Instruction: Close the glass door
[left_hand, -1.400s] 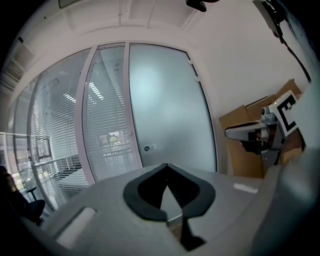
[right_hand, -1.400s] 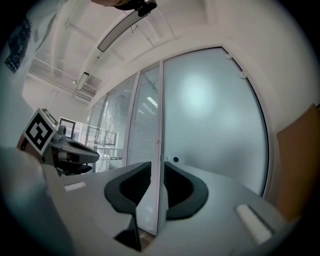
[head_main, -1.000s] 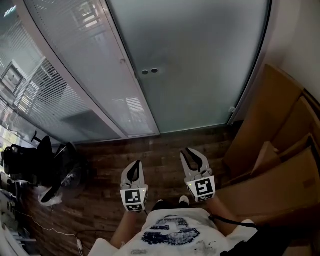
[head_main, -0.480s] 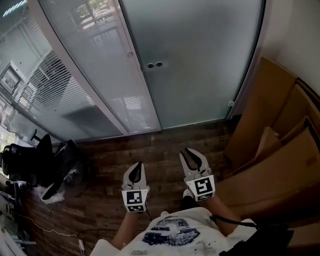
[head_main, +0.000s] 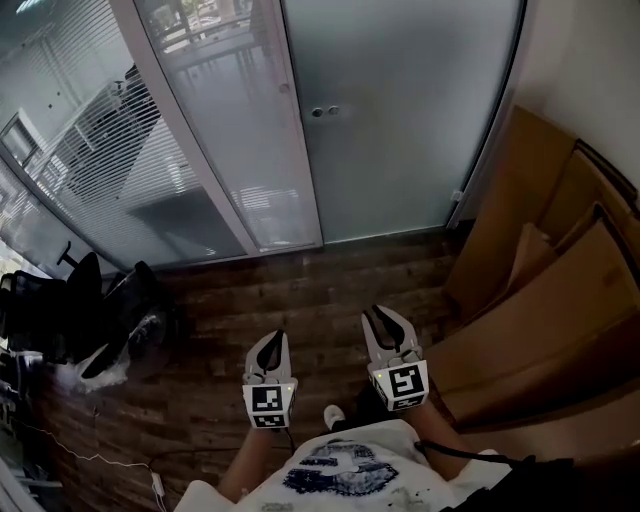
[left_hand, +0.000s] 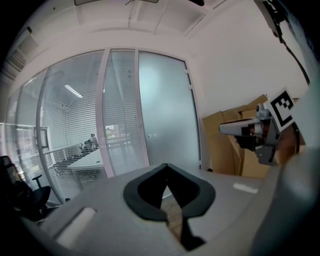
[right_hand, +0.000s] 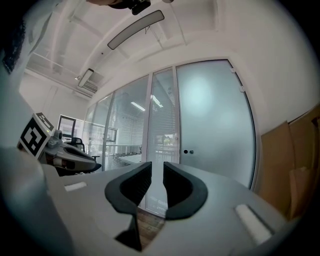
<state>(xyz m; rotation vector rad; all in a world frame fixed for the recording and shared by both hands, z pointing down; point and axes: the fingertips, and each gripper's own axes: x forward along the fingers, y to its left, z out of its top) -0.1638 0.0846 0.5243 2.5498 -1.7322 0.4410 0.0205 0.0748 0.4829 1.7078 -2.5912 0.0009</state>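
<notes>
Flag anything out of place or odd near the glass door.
Flattened cardboard leans against the wall beside the glass door, crowding that corner. A loose cable trails over the wooden floor at left. Nothing looks spilled or broken.

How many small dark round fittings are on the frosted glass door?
2: one small dark round fitting and another right beside it, near the left edge of the frosted glass door. None looks hidden.
</notes>
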